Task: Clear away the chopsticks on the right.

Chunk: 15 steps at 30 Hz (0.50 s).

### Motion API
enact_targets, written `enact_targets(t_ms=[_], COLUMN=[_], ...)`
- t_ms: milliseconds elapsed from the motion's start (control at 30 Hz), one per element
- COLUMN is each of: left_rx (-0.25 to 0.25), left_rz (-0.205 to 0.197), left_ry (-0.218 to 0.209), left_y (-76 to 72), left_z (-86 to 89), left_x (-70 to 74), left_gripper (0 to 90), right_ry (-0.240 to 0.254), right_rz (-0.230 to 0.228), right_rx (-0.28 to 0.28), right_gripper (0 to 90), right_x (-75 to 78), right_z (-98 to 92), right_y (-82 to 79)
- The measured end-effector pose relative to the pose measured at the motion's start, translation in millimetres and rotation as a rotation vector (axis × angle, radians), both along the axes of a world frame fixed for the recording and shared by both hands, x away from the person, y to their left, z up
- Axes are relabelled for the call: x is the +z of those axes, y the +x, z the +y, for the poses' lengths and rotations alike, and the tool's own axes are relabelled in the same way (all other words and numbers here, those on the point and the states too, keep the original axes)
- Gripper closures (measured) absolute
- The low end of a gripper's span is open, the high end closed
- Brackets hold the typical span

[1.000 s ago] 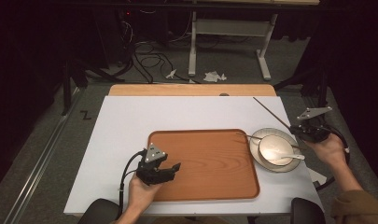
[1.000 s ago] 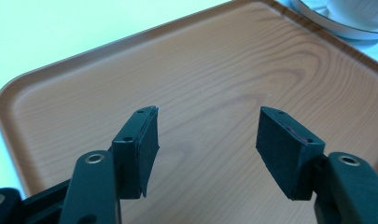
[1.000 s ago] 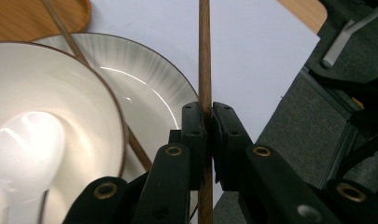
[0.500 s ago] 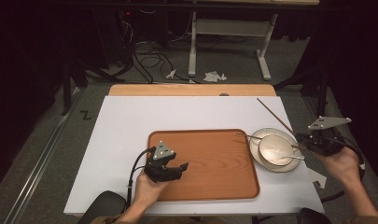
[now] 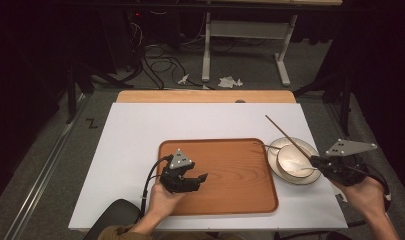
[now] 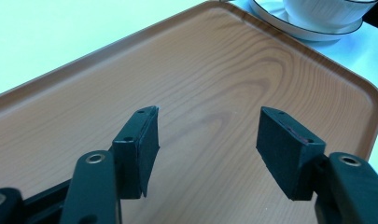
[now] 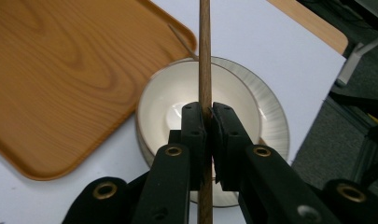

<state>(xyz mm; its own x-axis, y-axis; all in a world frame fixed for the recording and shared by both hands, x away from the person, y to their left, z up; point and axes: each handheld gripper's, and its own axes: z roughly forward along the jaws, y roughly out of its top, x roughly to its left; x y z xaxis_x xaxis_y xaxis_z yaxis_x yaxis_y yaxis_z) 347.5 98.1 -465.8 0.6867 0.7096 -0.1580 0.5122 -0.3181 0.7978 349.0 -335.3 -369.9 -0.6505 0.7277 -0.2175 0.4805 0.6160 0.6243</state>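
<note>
Right gripper (image 7: 206,122) is clamped on a thin, round, dark-brown wooden chopstick (image 7: 205,51), held w/ the stick running past the pads both ways, its long end slanting up and away over a glossy cream ceramic bowl (image 7: 175,98). The bowl sits in a wider pale plate w/ fine ribbed rim (image 7: 270,116), just beside the tray's right edge on a matte white tabletop (image 5: 140,135). Left gripper (image 6: 207,140) hangs open and empty over a smooth, rounded-corner wood-grain tray (image 6: 130,70), its flat black pads well apart.

Risks, as judged: the grip is narrow and well off the stick's middle, so the long free end could pivot or slip in the pads; a swing low across the crockery could knock the bowl's rim or nudge the bowl on the plate. A thin metal utensil handle (image 7: 182,39) pokes from the bowl's edge toward the tray – another snag point.
</note>
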Motion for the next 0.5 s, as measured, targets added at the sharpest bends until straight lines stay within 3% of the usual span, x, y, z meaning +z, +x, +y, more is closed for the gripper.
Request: enact_targets(t_ms=[233,500], left_rx=[0.003,0.008], left_rz=[-0.006,-0.014], left_ry=[-0.005,0.000], left_y=[-0.6,-2.5], left_z=[1.2,2.4], left_x=[1.3,3.3], left_gripper=[38.9,39.5], right_ry=[0.017,0.036], right_rz=[0.037,0.068], right_rx=[0.001,-0.009], right_gripper=[84.6,84.6], right_x=[-5.7,-18.6], right_z=[20.4,44.1], right_y=[-7.5,-4.4])
